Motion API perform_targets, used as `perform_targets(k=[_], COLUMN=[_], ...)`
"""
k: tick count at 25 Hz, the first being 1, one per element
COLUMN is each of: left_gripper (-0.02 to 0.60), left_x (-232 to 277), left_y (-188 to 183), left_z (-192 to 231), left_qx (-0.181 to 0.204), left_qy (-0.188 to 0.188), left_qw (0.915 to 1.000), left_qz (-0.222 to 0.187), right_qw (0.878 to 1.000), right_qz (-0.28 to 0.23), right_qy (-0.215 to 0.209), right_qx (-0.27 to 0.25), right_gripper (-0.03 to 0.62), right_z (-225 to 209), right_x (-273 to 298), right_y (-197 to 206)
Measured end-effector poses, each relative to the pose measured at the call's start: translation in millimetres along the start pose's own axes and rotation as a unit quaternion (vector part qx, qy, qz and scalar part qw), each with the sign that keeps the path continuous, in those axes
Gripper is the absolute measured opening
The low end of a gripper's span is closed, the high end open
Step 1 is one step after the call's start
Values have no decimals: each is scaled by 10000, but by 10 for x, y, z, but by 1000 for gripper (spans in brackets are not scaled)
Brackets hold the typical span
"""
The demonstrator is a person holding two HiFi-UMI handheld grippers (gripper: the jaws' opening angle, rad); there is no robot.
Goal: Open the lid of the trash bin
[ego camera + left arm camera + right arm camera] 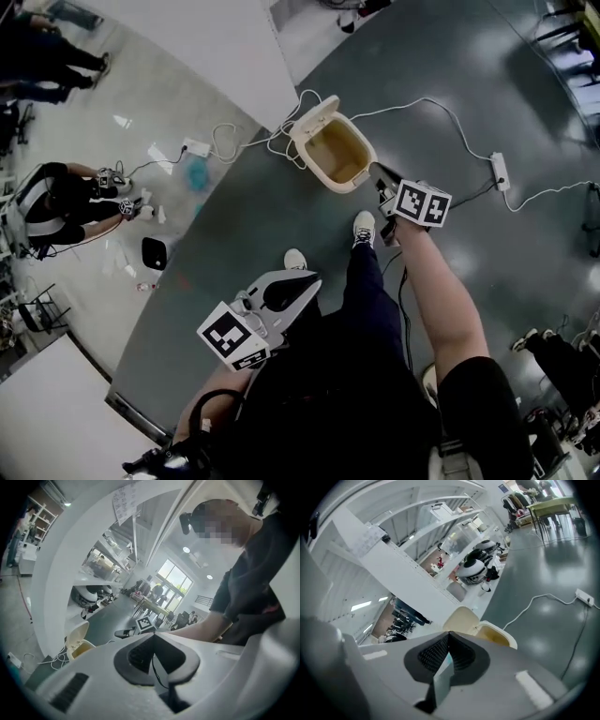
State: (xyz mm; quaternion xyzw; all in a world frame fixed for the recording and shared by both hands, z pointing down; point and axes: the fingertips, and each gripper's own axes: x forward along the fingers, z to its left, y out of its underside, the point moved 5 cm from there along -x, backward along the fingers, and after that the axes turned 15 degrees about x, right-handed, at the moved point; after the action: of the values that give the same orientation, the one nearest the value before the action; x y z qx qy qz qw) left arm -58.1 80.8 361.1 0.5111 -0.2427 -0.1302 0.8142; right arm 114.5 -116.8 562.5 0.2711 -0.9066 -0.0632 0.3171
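Note:
A cream trash bin (339, 153) stands on the dark grey floor with its lid (312, 114) swung up and back, and the inside shows. My right gripper (376, 170) hangs just beside the bin's near right rim, shut with nothing between its pads. In the right gripper view the bin (498, 636) and its raised lid (461, 619) sit just beyond the shut right gripper (449, 633). My left gripper (314, 279) is nearer to me, apart from the bin, shut and empty. The left gripper view has the bin (79, 648) low at the left, past the left gripper (152, 635).
White cables trail over the floor to a power strip (500, 172) on the right and another (197, 147) by the white wall (197, 47). My shoes (364, 226) stand just short of the bin. A person (56, 199) crouches at the far left.

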Motion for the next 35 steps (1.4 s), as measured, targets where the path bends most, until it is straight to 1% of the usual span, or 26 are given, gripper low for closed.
perform_targets(k=[2,6,9,12,16,20,23,26,32,35], left_gripper=[2,1,2,1,2,0,2,0,0,0], left_x=[-81,-191,-227,-293,-360,-444,-537,-621,-721,-757], left_y=[-125,-333,-485,-640,-794,-932,-1006,-1030,-1086,-1103], left_z=[-13,0,4,-40,-115,-277,-346,-393,-508,-574], left_qx=[91,100,287,365,289,359,384,438,622,732], left_qy=[23,21,13,31,78,184,268,297,363,453], left_qw=[9999,9991,9978,9965,9950,9934,9925,9915,9893,9886], left_qz=[-103,-419,-598,-752,-957,-1069,-1127,-1191,-1267,-1238], right_qw=[9994,9951,9891,9792,9615,9440,9320,9243,9185,9168], right_qz=[-83,-187,-261,-306,-442,-528,-515,-520,-492,-526], right_qy=[-280,-798,-1166,-1608,-2238,-2679,-2859,-2927,-2959,-2934], right_qx=[-205,-560,-861,-1195,-1532,-1852,-2170,-2394,-2576,-2658], right_gripper=[7,6,6,6,6,6,6,6,6,6], right_z=[295,844,1217,1673,2222,2636,2888,3032,3139,3187], right_x=[-198,-580,-874,-1228,-1726,-2184,-2379,-2485,-2617,-2649], right_y=[-29,-32,3,95,248,485,694,898,1181,1305])
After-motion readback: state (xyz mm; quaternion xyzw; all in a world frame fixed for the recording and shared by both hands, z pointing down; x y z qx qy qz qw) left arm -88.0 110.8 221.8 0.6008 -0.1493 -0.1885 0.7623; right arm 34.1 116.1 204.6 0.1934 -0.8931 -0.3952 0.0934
